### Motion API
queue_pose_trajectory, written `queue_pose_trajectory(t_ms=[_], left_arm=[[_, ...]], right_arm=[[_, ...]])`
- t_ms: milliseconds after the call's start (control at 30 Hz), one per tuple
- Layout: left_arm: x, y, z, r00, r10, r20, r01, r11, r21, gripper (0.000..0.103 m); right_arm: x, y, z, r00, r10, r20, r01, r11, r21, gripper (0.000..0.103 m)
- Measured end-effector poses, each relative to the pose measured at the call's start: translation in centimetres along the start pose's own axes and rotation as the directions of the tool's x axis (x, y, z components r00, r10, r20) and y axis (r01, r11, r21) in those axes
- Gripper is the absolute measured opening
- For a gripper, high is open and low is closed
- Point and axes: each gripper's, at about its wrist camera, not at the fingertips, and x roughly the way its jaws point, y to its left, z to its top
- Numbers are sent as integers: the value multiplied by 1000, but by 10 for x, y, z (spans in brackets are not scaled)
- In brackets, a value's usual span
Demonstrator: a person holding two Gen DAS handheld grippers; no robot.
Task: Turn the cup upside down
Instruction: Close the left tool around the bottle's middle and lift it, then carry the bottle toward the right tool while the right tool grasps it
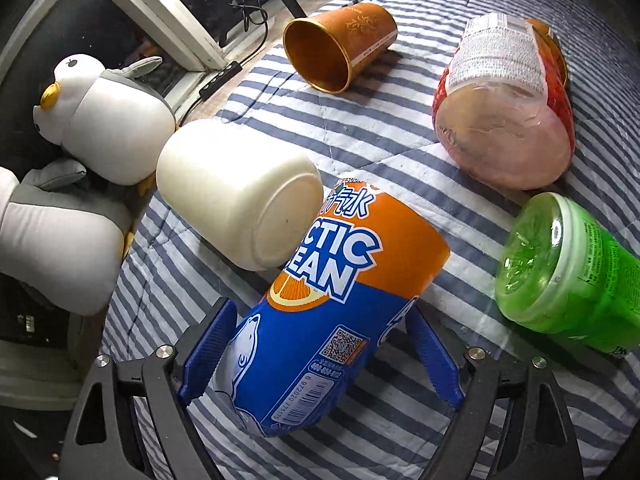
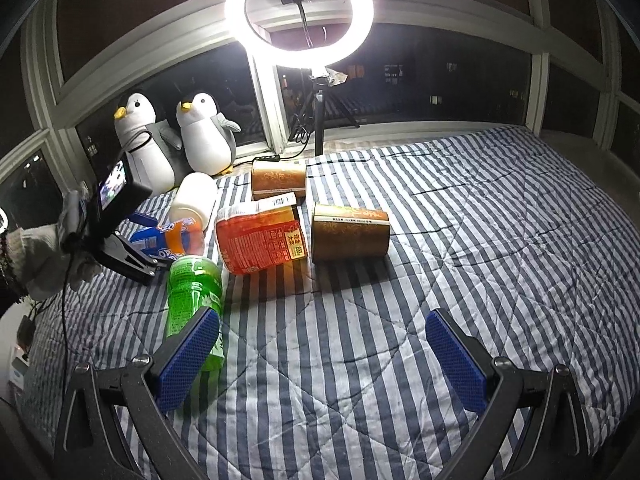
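Observation:
My left gripper (image 1: pixel 316 356) is shut on a blue and orange Arctic Ocean cup (image 1: pixel 320 312), its blue fingers (image 1: pixel 208 352) pressed on both sides; the cup is tilted just above the striped blanket. It also shows in the right wrist view (image 2: pixel 172 240), held by the left gripper (image 2: pixel 132 256). Around it lie a white cup (image 1: pixel 240 196), a gold cup (image 1: pixel 340 46), a red-labelled clear cup (image 1: pixel 504 120) and a green cup (image 1: pixel 564 276), all on their sides. My right gripper (image 2: pixel 322 356) is open and empty, low over the blanket.
A second gold cup (image 2: pixel 350 232) lies on the striped blanket (image 2: pixel 460 240). Two plush penguins (image 2: pixel 172 140) sit at the window edge. A ring light on a tripod (image 2: pixel 300 12) stands behind, with a cable (image 1: pixel 224 76) along the sill.

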Motion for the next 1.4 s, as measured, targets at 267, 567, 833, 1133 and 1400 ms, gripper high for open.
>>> queue_pose_trajectory(t_ms=[267,567,833,1133,1400], left_arm=[[-10,7,-15,1000,-3,25,5,998,-61,79],[-45,-7,-64,999,-15,30,20,986,-164,74],[-95,-44,-95,998,-26,65,37,985,-166,70],[-138,-111,-99,993,-67,97,74,994,-76,69],[-146,-167,-83,978,-168,124,170,985,-7,69]], right_arm=[[4,3,6,1000,16,18,-16,1000,-2,102],[4,11,-12,997,74,28,-73,997,-14,102],[-22,18,-33,991,116,66,-114,993,-25,102],[-54,8,-51,987,112,112,-110,994,-21,102],[-72,-16,-66,988,79,131,-82,996,20,102]])
